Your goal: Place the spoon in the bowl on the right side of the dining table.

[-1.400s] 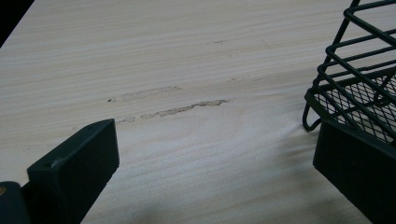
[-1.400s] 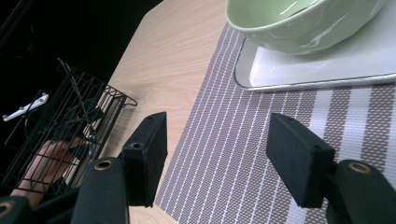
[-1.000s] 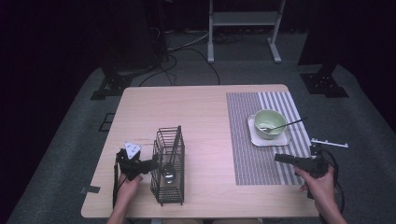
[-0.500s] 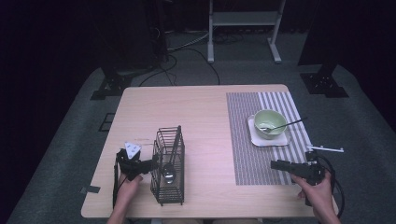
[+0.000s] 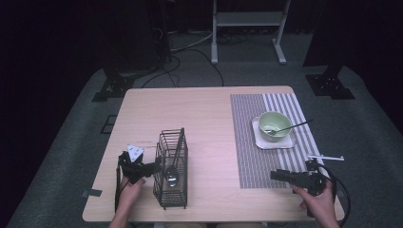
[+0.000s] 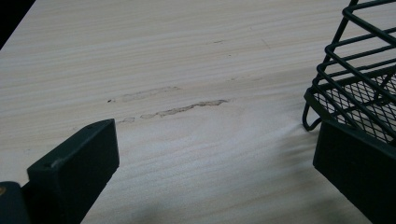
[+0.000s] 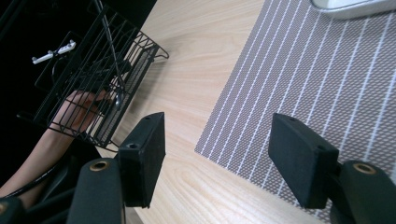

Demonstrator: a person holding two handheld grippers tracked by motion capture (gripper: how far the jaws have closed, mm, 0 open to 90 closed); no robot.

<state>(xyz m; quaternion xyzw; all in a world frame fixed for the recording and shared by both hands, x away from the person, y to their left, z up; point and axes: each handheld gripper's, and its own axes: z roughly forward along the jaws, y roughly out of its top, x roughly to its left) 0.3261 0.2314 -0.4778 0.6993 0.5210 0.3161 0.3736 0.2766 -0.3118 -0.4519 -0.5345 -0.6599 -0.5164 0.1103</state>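
Standing on grey carpet, wooden table [image 5: 204, 118] bears striped placemat [image 5: 273, 142].

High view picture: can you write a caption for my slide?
Left gripper beside a wire basket holding a ladle; right gripper open over the striped mat.

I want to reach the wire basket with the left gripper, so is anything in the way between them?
Nothing visible stands between them. The left gripper sits open right at the side of the wire basket, and in the left gripper view one jaw is already against the basket's bottom corner with bare table between the jaws.
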